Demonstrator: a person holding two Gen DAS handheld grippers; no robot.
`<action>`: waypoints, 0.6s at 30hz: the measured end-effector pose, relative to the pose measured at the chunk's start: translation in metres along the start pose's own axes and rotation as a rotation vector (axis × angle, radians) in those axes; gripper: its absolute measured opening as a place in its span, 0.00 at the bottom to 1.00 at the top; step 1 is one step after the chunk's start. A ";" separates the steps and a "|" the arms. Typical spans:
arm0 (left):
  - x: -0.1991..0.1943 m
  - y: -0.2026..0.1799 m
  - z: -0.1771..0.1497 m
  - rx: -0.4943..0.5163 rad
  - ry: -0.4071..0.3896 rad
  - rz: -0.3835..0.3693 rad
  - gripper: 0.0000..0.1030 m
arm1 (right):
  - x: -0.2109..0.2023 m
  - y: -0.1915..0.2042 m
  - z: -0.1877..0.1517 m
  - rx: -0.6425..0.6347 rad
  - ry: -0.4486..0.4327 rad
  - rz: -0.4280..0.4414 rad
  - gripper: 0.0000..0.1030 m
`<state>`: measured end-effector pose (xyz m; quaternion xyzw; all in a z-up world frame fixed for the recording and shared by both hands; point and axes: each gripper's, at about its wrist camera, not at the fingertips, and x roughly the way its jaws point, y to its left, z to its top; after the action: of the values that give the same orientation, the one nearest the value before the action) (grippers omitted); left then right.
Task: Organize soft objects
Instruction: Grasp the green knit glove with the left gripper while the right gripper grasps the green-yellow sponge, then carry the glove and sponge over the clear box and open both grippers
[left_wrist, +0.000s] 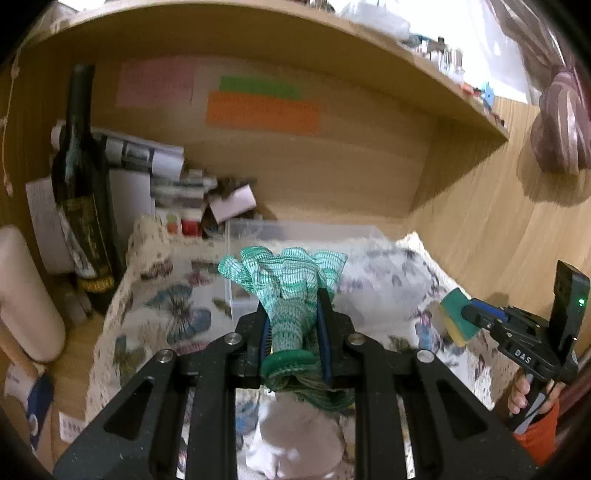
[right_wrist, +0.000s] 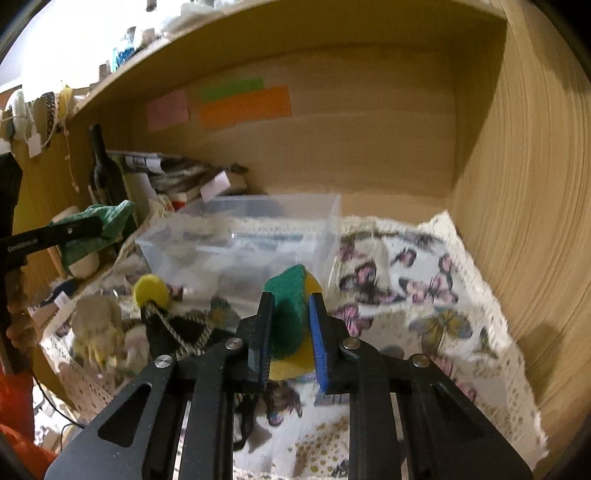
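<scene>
My left gripper (left_wrist: 291, 306) is shut on a green knitted glove (left_wrist: 291, 284) and holds it above the butterfly cloth (left_wrist: 170, 295); the glove also shows in the right wrist view (right_wrist: 107, 221). My right gripper (right_wrist: 291, 299) is shut on a green and yellow sponge (right_wrist: 293, 317), held above the cloth (right_wrist: 424, 295); the sponge also shows in the left wrist view (left_wrist: 456, 314). A clear plastic box (right_wrist: 243, 236) stands open on the cloth just beyond both grippers. A yellow round pad (right_wrist: 150, 291), a pale fuzzy item (right_wrist: 98, 325) and a dark pouch with a cord (right_wrist: 177, 332) lie on the cloth at the left.
A dark wine bottle (left_wrist: 79, 177) and a pile of papers and small boxes (left_wrist: 173, 184) stand at the back left. A wooden shelf (left_wrist: 258, 40) hangs overhead and a wooden side wall (right_wrist: 517, 184) closes the right. A white cylinder (left_wrist: 26, 295) stands at the left.
</scene>
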<state>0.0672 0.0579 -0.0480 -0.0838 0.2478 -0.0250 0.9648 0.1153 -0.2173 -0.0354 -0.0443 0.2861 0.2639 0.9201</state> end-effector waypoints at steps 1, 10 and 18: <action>0.001 0.000 0.005 0.005 -0.006 0.002 0.21 | -0.001 0.000 0.005 -0.004 -0.015 0.002 0.16; 0.026 0.001 0.036 0.022 0.009 0.005 0.21 | 0.011 0.016 0.048 -0.038 -0.104 0.023 0.16; 0.076 0.013 0.052 0.014 0.106 0.030 0.21 | 0.052 0.028 0.070 -0.061 -0.068 0.015 0.16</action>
<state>0.1594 0.0721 -0.0413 -0.0721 0.2996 -0.0169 0.9512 0.1723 -0.1537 -0.0036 -0.0610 0.2468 0.2807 0.9255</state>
